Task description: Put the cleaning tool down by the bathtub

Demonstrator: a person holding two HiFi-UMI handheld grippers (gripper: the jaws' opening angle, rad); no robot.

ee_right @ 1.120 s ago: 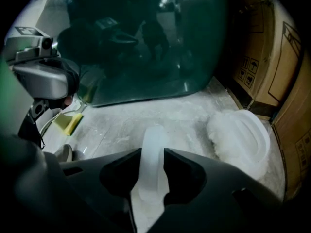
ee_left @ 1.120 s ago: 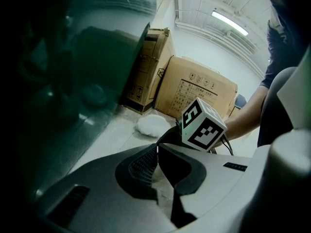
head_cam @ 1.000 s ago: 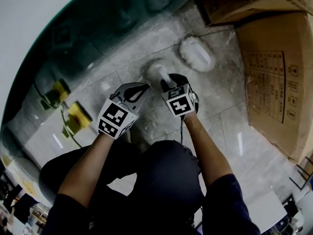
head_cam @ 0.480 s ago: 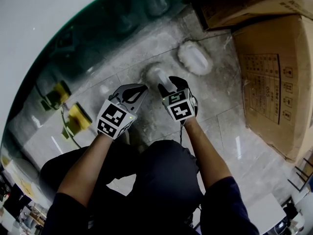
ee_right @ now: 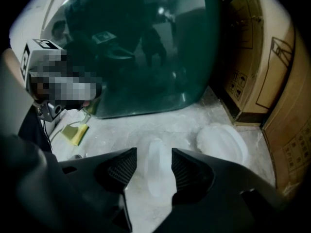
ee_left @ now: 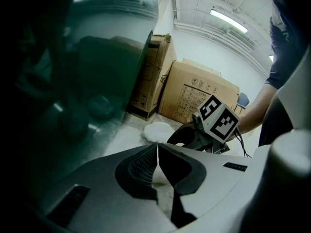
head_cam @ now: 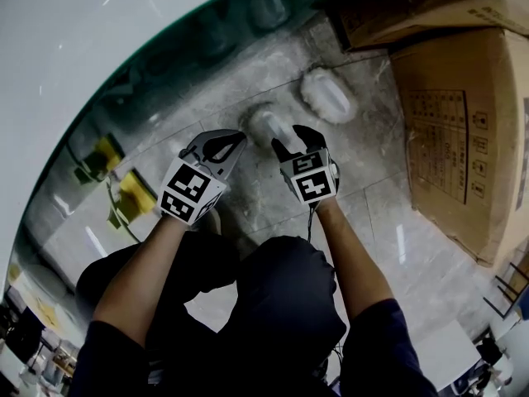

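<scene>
The cleaning tool (head_cam: 266,123) is a white scrubber with a pale handle (ee_right: 155,173), lying on the grey floor beside the dark green bathtub (head_cam: 169,64). My right gripper (head_cam: 291,141) stands over its handle with the jaws opening. In the right gripper view the handle lies between the right gripper's (ee_right: 154,155) pads, with a thin gap on each side. My left gripper (head_cam: 234,141) hovers just left of the tool. The left gripper's (ee_left: 157,147) jaws are shut, tip to tip, with nothing between them.
A second white oval pad (head_cam: 329,94) lies on the floor beyond the tool. Cardboard boxes (head_cam: 450,122) stand at the right and at the back. A yellow sponge (head_cam: 135,192) lies by the tub's side at the left. My knees are below the grippers.
The right gripper's jaws have spread apart around the tool's handle, and the tool now rests on the floor. The left gripper has drifted slightly up and left.
</scene>
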